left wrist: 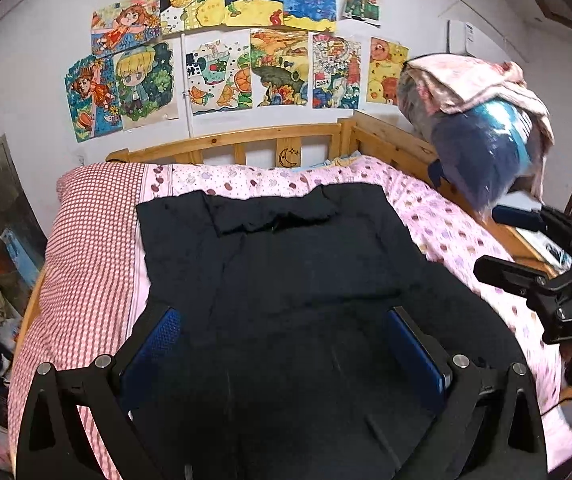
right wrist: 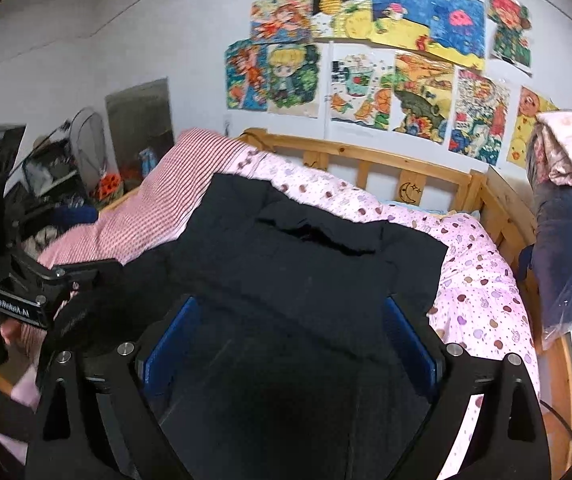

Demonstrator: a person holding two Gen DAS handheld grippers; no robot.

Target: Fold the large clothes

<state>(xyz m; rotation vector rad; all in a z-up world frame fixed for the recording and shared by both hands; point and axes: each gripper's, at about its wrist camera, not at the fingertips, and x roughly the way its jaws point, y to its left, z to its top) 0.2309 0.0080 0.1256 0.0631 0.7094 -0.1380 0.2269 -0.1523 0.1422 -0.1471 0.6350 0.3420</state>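
Garment (left wrist: 270, 248) is black, spread flat on the pink bedcover (left wrist: 438, 216), filling centre and lower centre of both frames, one smaller flap already lying across its far edge near the wooden headboard (left wrist: 222, 142); my read: mid-fold, both claws poised over the near hem before the next grab; left gripper (left wrist: 282, 344) jaws spread wide, blue pads (left wrist: 414, 348) clear of cloth, nothing pinched; right gripper (right wrist: 290, 340) likewise spread, empty, hovering over the right half of the fabric; in the left-wrist frame it also shows at right edge, beside the cloth border; next move probably calls for dropping both onto the near edge, pinching it, then carrying it toward the headboard; dark-on-dark makes hem location hard to tell.
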